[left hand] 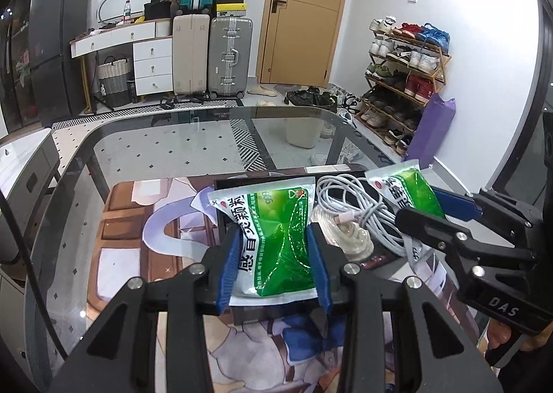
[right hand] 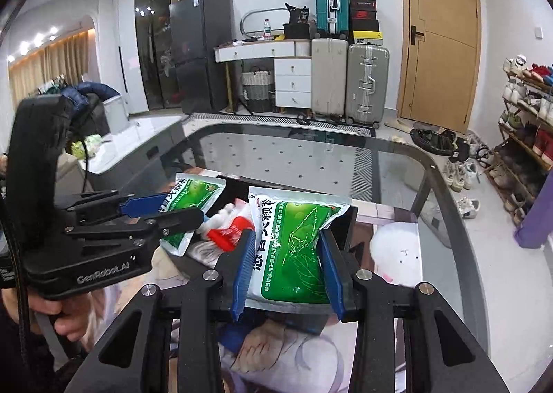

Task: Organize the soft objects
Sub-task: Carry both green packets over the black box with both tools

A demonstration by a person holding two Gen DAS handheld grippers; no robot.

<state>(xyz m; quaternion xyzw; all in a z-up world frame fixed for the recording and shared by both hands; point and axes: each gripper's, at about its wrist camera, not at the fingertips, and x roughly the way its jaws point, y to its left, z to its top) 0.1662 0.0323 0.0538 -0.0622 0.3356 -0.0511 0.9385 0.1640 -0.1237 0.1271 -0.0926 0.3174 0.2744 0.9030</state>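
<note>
My left gripper (left hand: 274, 237) is shut on a green and white medicine pouch (left hand: 273, 241), held above a black tray (left hand: 311, 176). My right gripper (right hand: 288, 248) is shut on a second, like pouch (right hand: 297, 248); it shows at the right of the left wrist view (left hand: 411, 192). The left gripper and its pouch (right hand: 193, 206) show at the left of the right wrist view. A coiled white cable (left hand: 352, 206) lies in the tray between the pouches. Red and white soft items (right hand: 226, 232) lie in the tray below.
The tray sits on a printed anime mat (left hand: 138, 220) on a glass table (left hand: 172, 141). A white plush-like figure (right hand: 397, 251) lies to the right of the tray. Suitcases, a dresser and a shoe rack stand across the room.
</note>
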